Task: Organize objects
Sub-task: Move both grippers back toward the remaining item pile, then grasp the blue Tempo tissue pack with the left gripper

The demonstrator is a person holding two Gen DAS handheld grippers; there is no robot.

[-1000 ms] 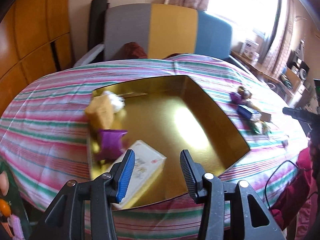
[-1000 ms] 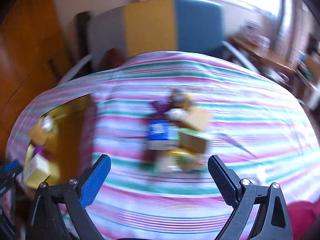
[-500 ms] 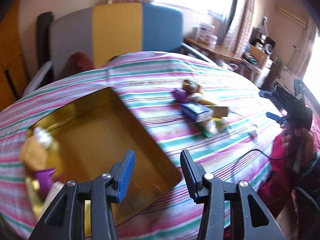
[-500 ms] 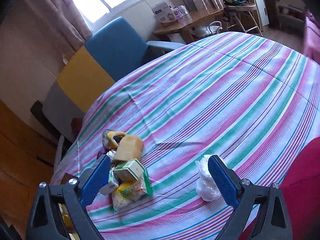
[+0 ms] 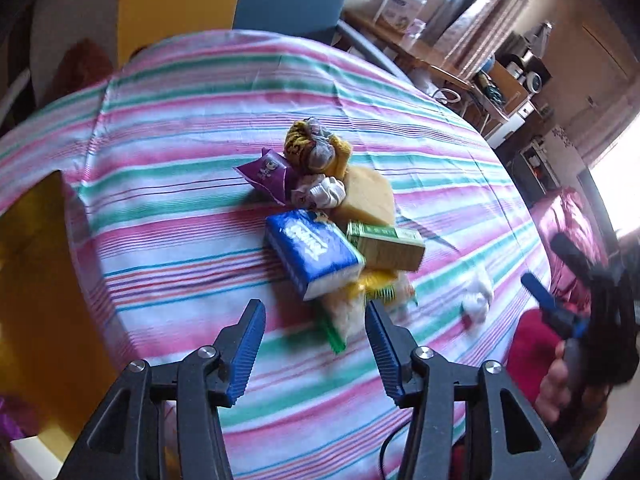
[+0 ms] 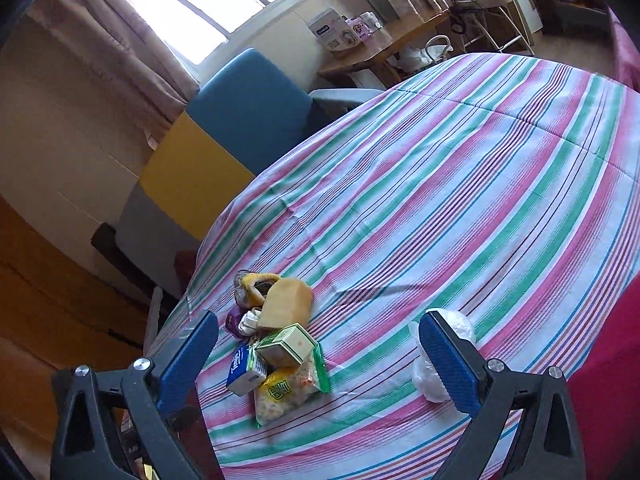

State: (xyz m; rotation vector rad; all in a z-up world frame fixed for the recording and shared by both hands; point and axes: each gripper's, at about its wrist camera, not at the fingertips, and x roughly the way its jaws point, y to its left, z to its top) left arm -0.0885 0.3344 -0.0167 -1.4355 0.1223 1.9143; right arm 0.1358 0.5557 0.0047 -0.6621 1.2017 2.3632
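Observation:
A pile lies on the striped tablecloth (image 5: 180, 128): a blue tissue pack (image 5: 312, 250), a green box (image 5: 386, 246), a yellow sponge (image 5: 366, 198), a purple packet (image 5: 266, 172), a striped yellow bundle (image 5: 310, 146) and a snack bag (image 5: 352, 304). My left gripper (image 5: 313, 308) hovers just short of the pile, its jaws opening, with nothing gripped. My right gripper (image 6: 320, 320) stands wide open and empty. It frames the tissue pack (image 6: 244, 370), green box (image 6: 288, 344), sponge (image 6: 286, 304) and snack bag (image 6: 288, 394). It also shows at the right of the left wrist view (image 5: 554, 272), held in a hand.
The gold tray (image 5: 36, 280) lies left of the pile. A crumpled white plastic bag (image 6: 452, 328) sits by my right finger, also visible as the white bag (image 5: 478, 292). A grey, yellow and blue chair (image 6: 224, 152) stands behind the table, and a cluttered desk (image 6: 384, 48) beyond it.
The left gripper swung from over the gold tray to the pile, and its jaws widened. The right gripper rolled and swung right, then held still over the last half second.

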